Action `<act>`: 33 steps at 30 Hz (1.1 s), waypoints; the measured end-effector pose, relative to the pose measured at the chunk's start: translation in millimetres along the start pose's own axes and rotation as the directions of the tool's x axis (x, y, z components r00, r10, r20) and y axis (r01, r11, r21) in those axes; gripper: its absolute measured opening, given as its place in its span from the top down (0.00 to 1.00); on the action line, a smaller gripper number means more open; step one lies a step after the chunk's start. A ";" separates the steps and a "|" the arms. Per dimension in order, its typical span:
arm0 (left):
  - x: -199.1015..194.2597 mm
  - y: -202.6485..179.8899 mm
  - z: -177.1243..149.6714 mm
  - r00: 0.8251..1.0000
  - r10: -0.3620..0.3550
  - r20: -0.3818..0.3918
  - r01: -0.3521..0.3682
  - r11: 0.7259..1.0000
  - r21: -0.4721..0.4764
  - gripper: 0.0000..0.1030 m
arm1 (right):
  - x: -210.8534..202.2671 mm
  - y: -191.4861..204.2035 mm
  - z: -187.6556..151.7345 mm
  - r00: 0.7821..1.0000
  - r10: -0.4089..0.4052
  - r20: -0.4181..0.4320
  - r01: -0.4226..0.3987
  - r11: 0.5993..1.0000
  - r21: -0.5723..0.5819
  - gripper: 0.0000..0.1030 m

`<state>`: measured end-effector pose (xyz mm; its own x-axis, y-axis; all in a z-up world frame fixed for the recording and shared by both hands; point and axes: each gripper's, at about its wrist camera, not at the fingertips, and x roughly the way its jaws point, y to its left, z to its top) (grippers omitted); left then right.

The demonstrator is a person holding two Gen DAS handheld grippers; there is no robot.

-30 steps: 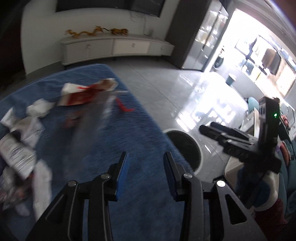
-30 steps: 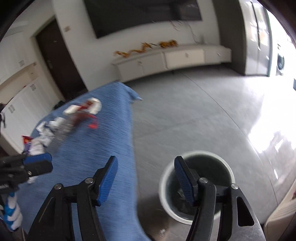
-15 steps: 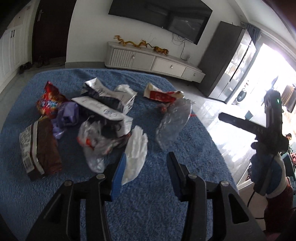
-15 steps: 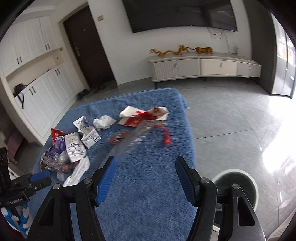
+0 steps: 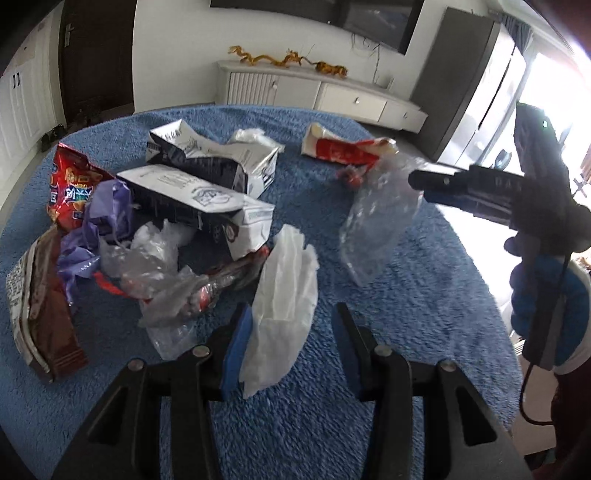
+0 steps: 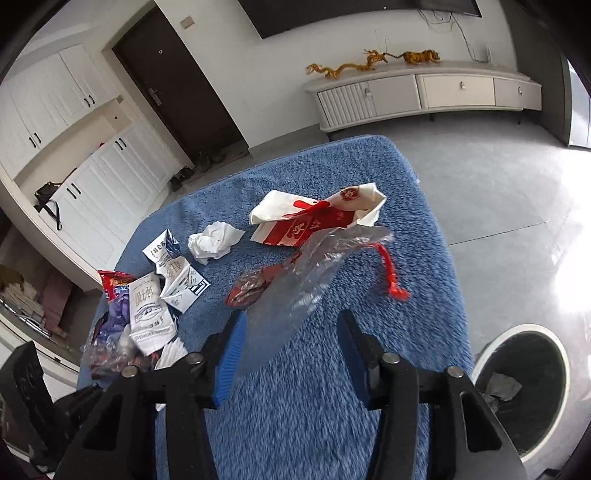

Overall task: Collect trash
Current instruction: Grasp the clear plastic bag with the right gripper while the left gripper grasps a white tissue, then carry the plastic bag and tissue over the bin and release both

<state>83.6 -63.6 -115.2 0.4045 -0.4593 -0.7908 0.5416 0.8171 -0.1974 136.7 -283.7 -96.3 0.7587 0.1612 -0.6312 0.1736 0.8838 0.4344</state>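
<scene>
Between the parted left hand-held gripper (image 5: pixel 291 350) fingers, white plastic bag (image 5: pixel 284 314), lower end hidden.

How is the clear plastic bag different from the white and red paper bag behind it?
The clear plastic bag is see-through; the white and red paper bag is solid, with red printing. The clear plastic bag lies nearer the grippers; the paper bag lies farther back. Both are crumpled, lying on the blue cloth.

Home living room: wall-mounted TV (image 6: pixel 362 14), low media cabinet (image 6: pixel 424 92), entry door (image 6: pixel 177 81).
</scene>
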 end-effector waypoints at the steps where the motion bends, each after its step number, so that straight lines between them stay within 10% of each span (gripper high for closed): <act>1: 3.3 -0.3 -0.4 1.000 0.008 -0.006 -0.008 1.000 0.002 0.59 | 5.6 0.8 1.7 1.000 0.002 -0.006 -0.002 1.000 -0.004 0.60; 6: 8.8 -1.2 -3.8 1.000 0.005 -0.014 -0.005 1.000 0.010 0.81 | 15.8 4.3 2.3 1.000 0.004 -0.014 -0.004 0.999 -0.033 0.91; 23: -30.8 -14.2 -14.5 0.995 -0.081 0.050 0.081 0.997 0.013 0.92 | -60.8 31.5 -18.0 0.993 0.069 0.101 -0.057 0.991 -0.119 0.95; 30: -38.5 -17.8 -16.9 0.995 -0.079 0.058 0.079 0.997 0.010 0.92 | -71.9 23.8 -22.2 0.993 0.035 0.110 -0.024 0.995 -0.099 0.95; 33: -38.0 -16.7 -19.6 0.996 -0.076 0.052 0.076 0.997 0.008 0.92 | -66.3 16.4 -22.9 0.995 -0.020 0.094 0.029 0.995 -0.095 0.60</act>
<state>44.7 -52.9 -93.2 0.4004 -0.5376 -0.7421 0.5765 0.7773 -0.2521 74.9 -269.9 -62.1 0.8108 0.1009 -0.5765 0.1355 0.9259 0.3527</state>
